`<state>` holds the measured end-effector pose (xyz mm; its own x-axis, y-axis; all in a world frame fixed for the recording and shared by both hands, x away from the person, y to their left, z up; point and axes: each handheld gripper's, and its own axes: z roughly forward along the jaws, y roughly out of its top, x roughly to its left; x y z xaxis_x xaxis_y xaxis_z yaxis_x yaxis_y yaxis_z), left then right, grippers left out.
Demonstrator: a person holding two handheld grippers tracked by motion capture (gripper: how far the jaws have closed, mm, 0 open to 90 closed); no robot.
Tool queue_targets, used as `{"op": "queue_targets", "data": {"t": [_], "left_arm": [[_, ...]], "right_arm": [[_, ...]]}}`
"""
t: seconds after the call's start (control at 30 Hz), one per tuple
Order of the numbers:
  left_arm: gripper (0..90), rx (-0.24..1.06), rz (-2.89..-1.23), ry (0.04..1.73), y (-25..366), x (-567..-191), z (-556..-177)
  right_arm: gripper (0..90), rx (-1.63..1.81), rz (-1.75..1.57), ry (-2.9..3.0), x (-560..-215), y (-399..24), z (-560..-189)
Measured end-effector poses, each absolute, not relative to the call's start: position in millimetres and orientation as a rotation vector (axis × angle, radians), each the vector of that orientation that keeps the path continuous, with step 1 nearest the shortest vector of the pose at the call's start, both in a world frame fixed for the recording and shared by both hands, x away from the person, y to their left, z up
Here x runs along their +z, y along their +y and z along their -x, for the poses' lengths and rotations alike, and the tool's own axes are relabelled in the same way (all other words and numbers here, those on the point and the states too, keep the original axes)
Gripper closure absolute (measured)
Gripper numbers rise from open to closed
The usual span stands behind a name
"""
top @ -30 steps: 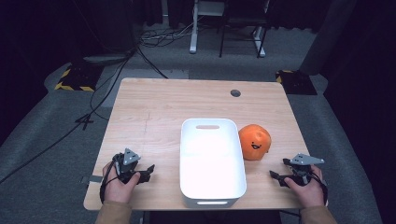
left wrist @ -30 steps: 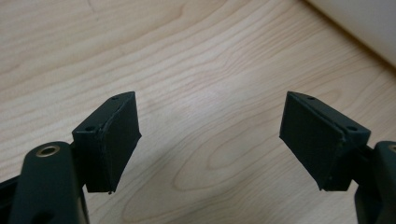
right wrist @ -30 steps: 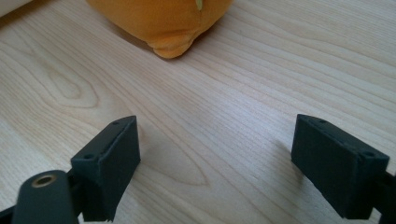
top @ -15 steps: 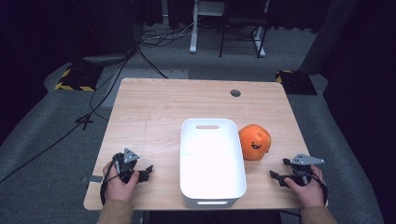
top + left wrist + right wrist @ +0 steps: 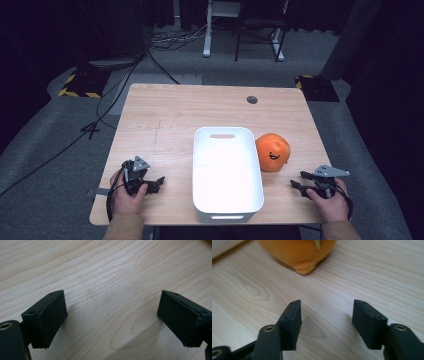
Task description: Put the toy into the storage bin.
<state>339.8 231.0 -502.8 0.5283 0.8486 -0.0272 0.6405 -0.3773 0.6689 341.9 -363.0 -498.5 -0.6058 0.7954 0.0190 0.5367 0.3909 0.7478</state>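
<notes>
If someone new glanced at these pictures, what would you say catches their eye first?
Most likely the orange plush toy with its little dark smile, bright against the pale wooden table, right beside the white tub at the table's middle. The tub looks empty. After that, the left gripper and right gripper, resting near the table's front edge on either side of the tub, both with fingers apart.

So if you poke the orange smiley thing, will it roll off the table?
Probably not far. The orange smiley thing looks round from the high view, but the right gripper view shows its underside sagging flat onto the table like soft plush. It likely squashes and feels light. The white bin right beside it would block rolling that way.
</notes>
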Motion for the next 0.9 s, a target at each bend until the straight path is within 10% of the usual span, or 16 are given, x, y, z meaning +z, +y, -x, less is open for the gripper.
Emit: {"op": "queue_targets", "data": {"t": [0.9], "left_arm": [[9.2, 0.434, -2.131, 1.201, 230.8, -503.3, -340.6]], "right_arm": [[51.4, 1.386, -0.999, 2.242, -424.9, -354.4, -342.9]]}}
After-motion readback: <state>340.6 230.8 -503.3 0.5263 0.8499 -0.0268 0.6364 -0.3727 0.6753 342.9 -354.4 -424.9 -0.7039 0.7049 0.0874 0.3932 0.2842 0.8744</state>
